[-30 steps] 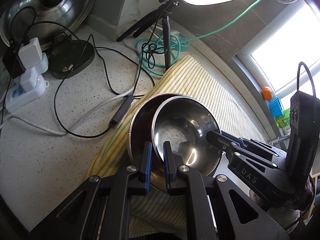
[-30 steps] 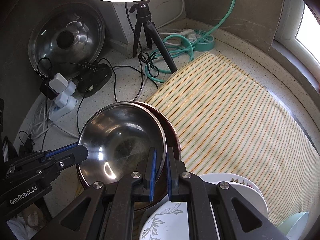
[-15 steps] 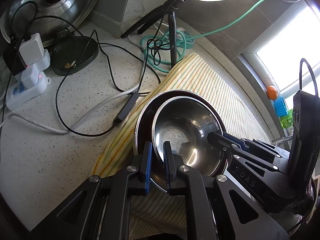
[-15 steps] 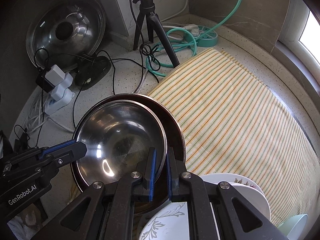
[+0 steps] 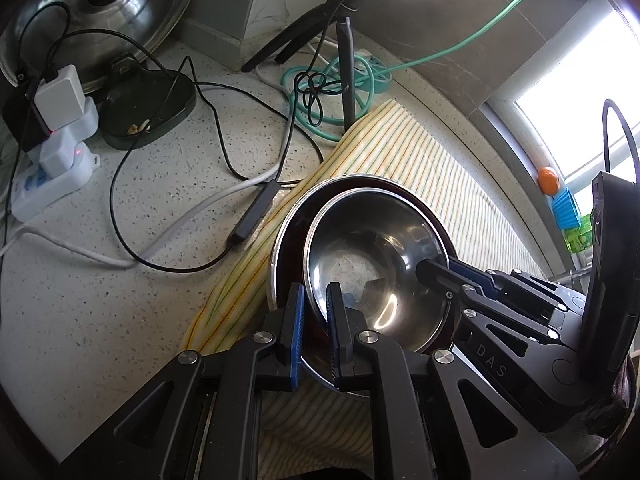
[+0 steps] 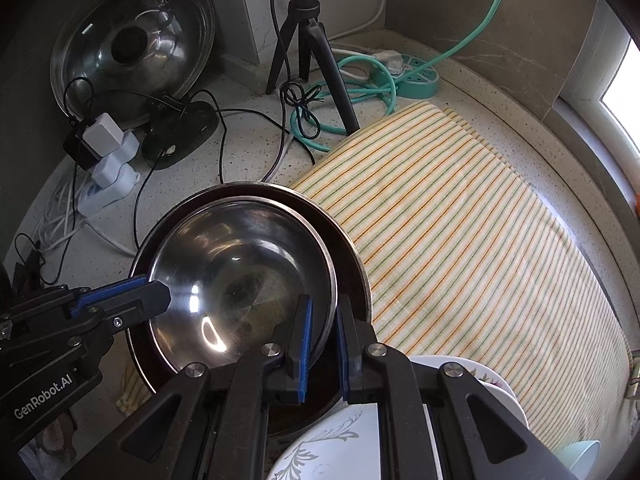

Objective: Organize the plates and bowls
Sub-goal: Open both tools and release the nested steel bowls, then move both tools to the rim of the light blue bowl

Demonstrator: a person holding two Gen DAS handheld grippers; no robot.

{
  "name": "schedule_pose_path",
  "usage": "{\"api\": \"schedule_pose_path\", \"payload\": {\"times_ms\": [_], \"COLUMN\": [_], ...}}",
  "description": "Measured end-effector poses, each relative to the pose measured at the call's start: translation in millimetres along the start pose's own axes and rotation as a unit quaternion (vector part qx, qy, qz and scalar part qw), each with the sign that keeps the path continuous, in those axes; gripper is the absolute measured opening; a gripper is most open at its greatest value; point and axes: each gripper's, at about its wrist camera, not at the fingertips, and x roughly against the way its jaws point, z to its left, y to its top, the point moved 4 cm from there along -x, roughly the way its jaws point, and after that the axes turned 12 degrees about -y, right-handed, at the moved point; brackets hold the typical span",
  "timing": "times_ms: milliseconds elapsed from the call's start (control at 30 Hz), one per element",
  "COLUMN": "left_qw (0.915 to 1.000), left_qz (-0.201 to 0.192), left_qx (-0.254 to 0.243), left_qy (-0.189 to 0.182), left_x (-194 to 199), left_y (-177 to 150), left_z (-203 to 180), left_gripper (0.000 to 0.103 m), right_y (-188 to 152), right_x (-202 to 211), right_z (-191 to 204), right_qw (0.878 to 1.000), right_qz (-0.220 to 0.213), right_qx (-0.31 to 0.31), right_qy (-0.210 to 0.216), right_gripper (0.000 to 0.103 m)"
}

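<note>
Nesting the steel bowl (image 6: 240, 276) in the larger bowl (image 6: 352, 256), left gripper (image 5: 316, 312) fingers pinch its rim while right gripper (image 6: 322, 336) fingers are opening around the opposite rim.

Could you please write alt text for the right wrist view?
The right gripper is opening around the rim of a steel bowl nested in a larger bowl, while the left gripper grips the opposite rim. Beyond lie a striped cloth and cables.

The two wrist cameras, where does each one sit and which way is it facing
Left wrist: on the left gripper, looking steeply down at the steel bowl; right gripper opposite.
Right wrist: on the right gripper, looking steeply down at the bowl's other side; left gripper opposite.
Shared: bowl nested in a larger bowl, striped cloth.
</note>
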Motion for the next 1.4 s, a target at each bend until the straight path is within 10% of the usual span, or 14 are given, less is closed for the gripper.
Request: {"api": "schedule_pose_path", "payload": {"times_ms": [833,1400], "left_qw": [0.9980,0.9893], "left_qz": [-0.038,0.021], "left_qx": [-0.025,-0.085], "left_qy": [-0.045,-0.116], "left_x": [31,-3], "left_y": [5,-20], "left_z": [-46,-139], "left_gripper": [0.013,0.013], "right_y": [-11,-88], "right_x": [59,95], "right_z": [-48,-161], "right_qw": [0.996,0.987], "right_qz": [-0.065,-0.067], "right_qx": [-0.057,-0.148], "right_qy": [0.035,0.009], "right_gripper": [0.022,0.022]}}
